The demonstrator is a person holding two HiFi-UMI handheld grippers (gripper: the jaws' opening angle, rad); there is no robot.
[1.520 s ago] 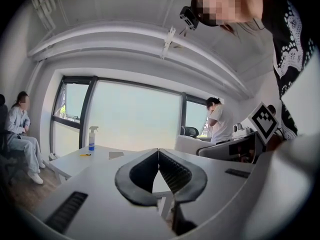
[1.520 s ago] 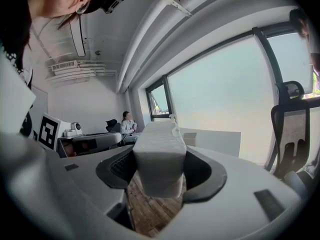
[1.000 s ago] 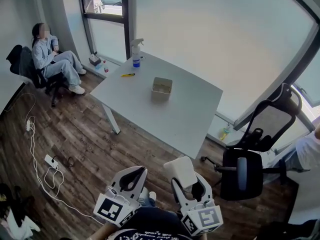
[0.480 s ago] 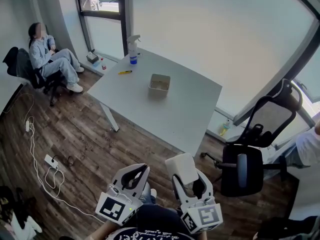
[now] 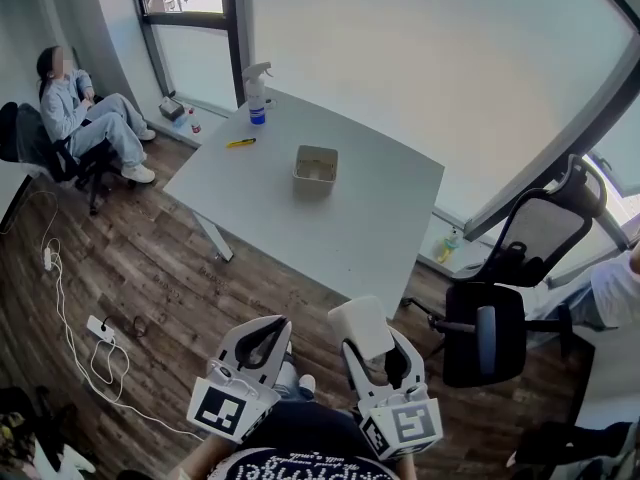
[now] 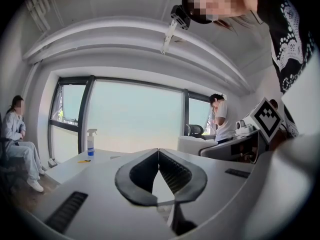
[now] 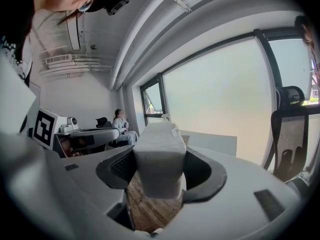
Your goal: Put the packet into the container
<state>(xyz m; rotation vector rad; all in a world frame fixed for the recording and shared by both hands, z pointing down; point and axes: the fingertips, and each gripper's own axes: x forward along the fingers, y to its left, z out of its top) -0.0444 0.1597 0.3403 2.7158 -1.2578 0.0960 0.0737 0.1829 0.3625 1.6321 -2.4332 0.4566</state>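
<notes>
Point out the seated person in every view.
Head view: seated person, top left.
Left gripper view: far left edge.
Right gripper view: small, left of centre, just left of the packet.
Shared landmark: the dark window frame next to the person.

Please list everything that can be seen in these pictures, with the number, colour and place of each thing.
table: one, light grey, middle of the room
container: one, beige, on the table
spray bottle: one, white and blue, far table corner
pen: one, yellow, on the table near the bottle
office chairs: two, black, right of the table
seated person: one, pale clothes, far left
power strip: one, white, with cables on the wood floor
packet: one, white, between the jaws of the right gripper
left gripper: one, white, jaws together, empty
right gripper: one, white, shut on the packet
</notes>
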